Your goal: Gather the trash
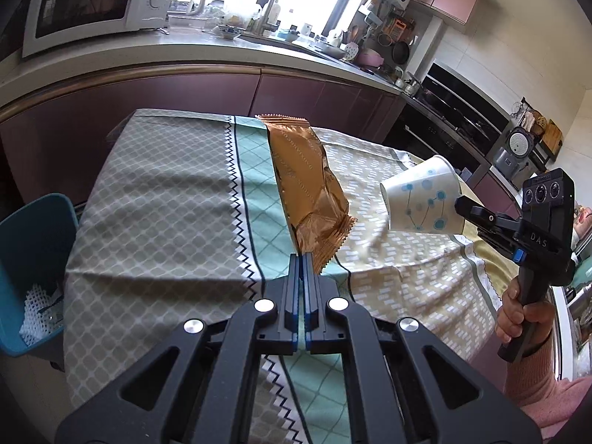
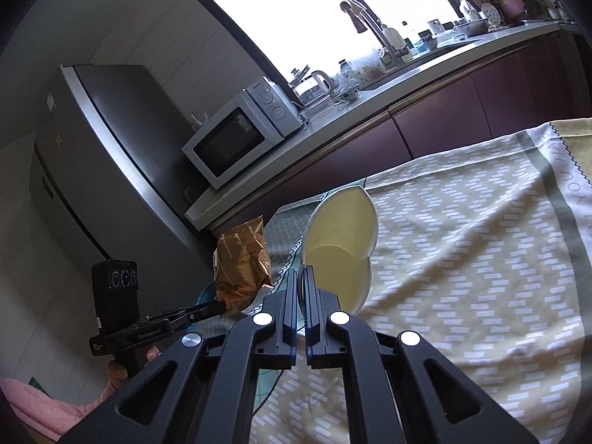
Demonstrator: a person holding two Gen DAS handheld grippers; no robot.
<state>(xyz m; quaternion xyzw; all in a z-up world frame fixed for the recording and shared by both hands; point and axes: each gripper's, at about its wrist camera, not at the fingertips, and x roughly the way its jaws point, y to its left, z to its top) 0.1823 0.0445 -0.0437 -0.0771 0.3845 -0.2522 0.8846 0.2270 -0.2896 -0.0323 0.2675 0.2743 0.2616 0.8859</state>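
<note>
My left gripper (image 1: 301, 257) is shut on the near corner of a copper foil snack wrapper (image 1: 303, 174), held up above the patterned tablecloth (image 1: 166, 203). In the right wrist view the wrapper (image 2: 242, 262) hangs from the left gripper (image 2: 222, 305). My right gripper (image 2: 300, 270) is shut on the rim of a white paper cup (image 2: 340, 236) with its open mouth facing the camera. In the left wrist view the cup (image 1: 421, 194), printed with blue dots, is held in the air by the right gripper (image 1: 460, 205) above the cloth's right side.
A blue bin (image 1: 33, 259) with white netting inside stands at the table's left edge. Behind the table runs a kitchen counter (image 1: 207, 48) with a microwave (image 1: 92, 0) and sink. A fridge (image 2: 111, 155) stands at the left.
</note>
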